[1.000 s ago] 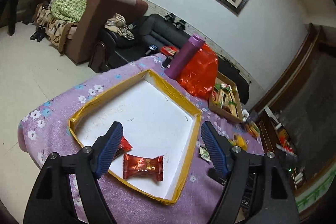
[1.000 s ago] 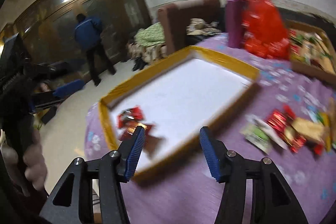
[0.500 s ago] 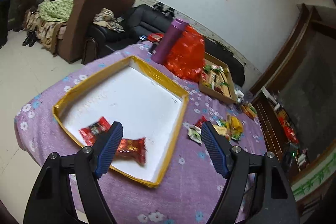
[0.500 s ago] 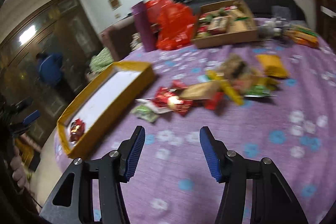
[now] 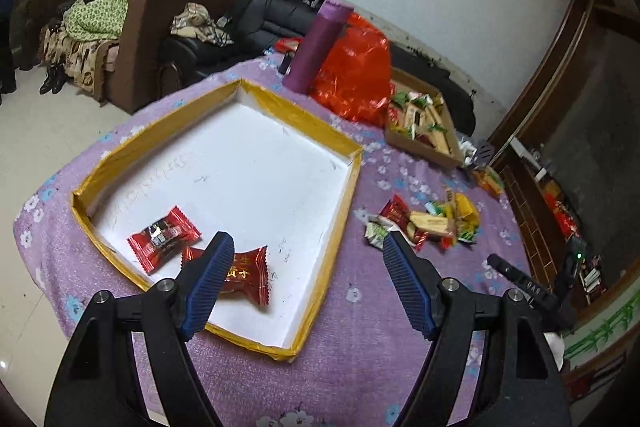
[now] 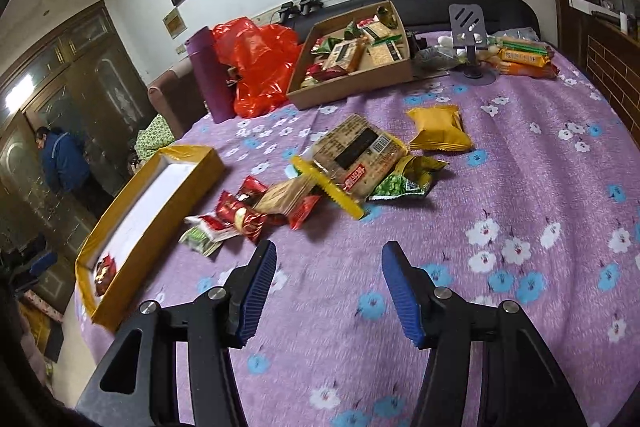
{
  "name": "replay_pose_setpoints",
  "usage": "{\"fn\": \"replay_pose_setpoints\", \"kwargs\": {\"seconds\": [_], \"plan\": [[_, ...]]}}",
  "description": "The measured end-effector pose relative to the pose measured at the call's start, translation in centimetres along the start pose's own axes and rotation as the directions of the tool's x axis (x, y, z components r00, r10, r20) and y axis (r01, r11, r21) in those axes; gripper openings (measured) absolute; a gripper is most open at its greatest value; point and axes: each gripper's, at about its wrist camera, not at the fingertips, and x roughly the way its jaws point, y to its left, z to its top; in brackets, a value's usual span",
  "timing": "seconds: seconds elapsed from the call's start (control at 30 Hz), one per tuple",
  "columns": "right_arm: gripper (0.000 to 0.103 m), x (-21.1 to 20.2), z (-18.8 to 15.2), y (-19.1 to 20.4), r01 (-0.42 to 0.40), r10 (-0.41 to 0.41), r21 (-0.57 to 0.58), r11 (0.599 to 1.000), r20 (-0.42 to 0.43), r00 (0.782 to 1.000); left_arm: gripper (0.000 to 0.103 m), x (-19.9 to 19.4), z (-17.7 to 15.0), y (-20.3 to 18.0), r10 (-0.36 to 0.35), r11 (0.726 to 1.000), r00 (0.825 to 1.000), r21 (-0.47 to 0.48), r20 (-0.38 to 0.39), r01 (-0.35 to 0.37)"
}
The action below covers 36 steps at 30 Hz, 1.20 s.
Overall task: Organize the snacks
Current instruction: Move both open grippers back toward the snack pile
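- The left gripper (image 5: 308, 283) hangs above the near edge of the yellow-walled tray (image 5: 344, 187), jaws spread wide with nothing between them.
- Two red candies lie inside that tray near its front left corner: a dark red packet (image 5: 164, 239) and, just beside it, a shinier twist-wrapped one (image 5: 248, 275), partly hidden by the left blue finger pad (image 5: 208, 279).
- The right gripper (image 6: 328, 287) hovers over the purple floral cloth (image 6: 520, 187), jaws likewise wide apart and holding nothing.
- Ahead of it sits a loose heap of snacks: red candies (image 6: 240, 215), a tan cracker pack (image 6: 356, 155), a green pea packet (image 6: 400, 183), a yellow stick (image 6: 328, 187) and a yellow pouch (image 6: 440, 127).
- The heap lies on the cloth near the tray's right side, apart from it.
- Farther back stand a cardboard box of snacks (image 6: 352, 83), a red plastic bag (image 6: 260, 59) and a purple bottle (image 6: 208, 75).
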Motion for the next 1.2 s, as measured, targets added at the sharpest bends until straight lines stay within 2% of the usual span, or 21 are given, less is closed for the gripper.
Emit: {"fn": "replay_pose_setpoints", "kwargs": {"seconds": [0.3,0.5,0.6,0.73,0.83,0.9,0.97,1.07,1.2], "plan": [[0.058,2.6,1.8,-1.4,0.004,-0.003,0.053,0.999,-0.02,1.0,0.077,2.9,-0.3,-0.6,-0.019,1.0,0.998,0.017,-0.056,0.02],[0.059,4.9,4.7,-1.8,-0.016,0.017,0.104,0.994,-0.005,1.0,0.077,5.0,-0.7,-3.1,-0.012,0.996,0.994,0.091,-0.111,0.022],[0.059,6.5,5.4,-0.9,-0.05,0.05,0.081,0.995,-0.007,0.999,0.077,5.8,-0.6,-5.2,0.02,0.99,0.991,0.143,-0.129,-0.002],[0.059,8.6,4.8,0.1,-0.063,0.064,0.014,0.998,-0.043,0.997,0.077,7.9,-0.4,-8.0,0.061,0.981,0.986,0.191,-0.158,-0.03],[0.06,8.8,4.4,0.9,-0.046,0.043,-0.049,0.998,-0.05,0.998,0.077,10.6,0.4,-10.5,0.05,0.982,0.978,0.187,-0.204,-0.011],[0.06,8.8,4.3,1.7,-0.067,0.061,-0.092,0.994,-0.064,0.996,0.077,12.0,1.0,-12.3,0.055,0.979,0.976,0.204,-0.21,-0.012],[0.06,8.8,4.2,2.0,-0.102,0.095,-0.093,0.99,-0.083,0.992,0.077,12.8,1.6,-13.6,0.047,0.977,0.978,0.215,-0.204,-0.002],[0.06,9.3,3.4,1.7,-0.187,0.179,-0.049,0.981,-0.13,0.975,0.077,13.8,2.4,-14.6,0.029,0.971,0.982,0.24,-0.186,0.017],[0.06,8.3,2.9,0.9,-0.159,0.157,-0.027,0.987,-0.055,0.986,0.077,17.0,4.0,-14.9,0.048,0.957,0.973,0.29,-0.226,0.02]]}}
